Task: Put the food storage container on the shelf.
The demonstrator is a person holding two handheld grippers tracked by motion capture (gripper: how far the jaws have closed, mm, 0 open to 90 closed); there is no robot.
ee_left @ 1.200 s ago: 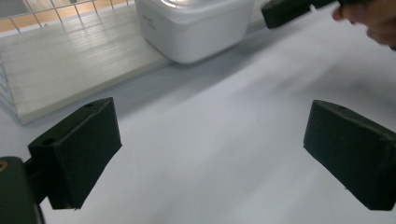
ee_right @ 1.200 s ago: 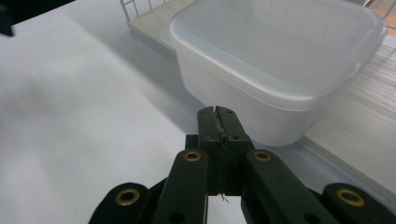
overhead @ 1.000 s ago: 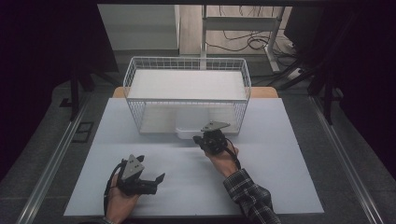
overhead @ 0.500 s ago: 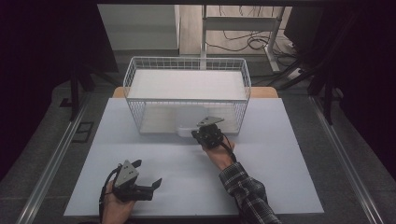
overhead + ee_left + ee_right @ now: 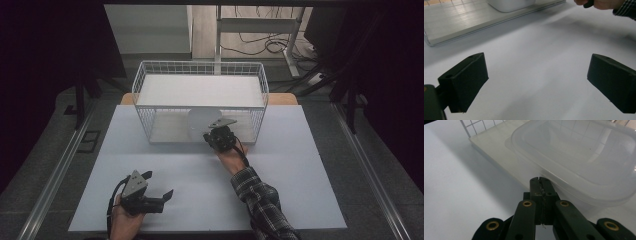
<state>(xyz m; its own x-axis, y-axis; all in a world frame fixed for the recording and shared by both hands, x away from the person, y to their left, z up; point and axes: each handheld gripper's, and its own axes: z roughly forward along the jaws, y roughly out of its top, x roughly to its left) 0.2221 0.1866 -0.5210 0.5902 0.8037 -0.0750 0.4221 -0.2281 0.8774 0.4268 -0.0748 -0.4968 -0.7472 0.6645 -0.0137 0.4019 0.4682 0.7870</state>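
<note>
Fingers of the right gripper (image 5: 540,180) were pressed together, empty, just before the clear plastic container (image 5: 584,157), while the left gripper (image 5: 536,80) stood spread.

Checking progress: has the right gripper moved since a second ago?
Yes. The right gripper has moved forward, closer to the wire basket and the clear plastic container.

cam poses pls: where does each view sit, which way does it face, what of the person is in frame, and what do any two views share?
High view: above the person's side, looking forward and down on the white table and wire basket; both forearms, left gripper, right gripper.
Left gripper view: rides the left gripper, low over the table, fingers wide apart; the other hand at top.
Right gripper view: rides the right gripper, fingers shut, facing the clear plastic container.
Shared: the container and the basket's base board show in both gripper views.
</note>
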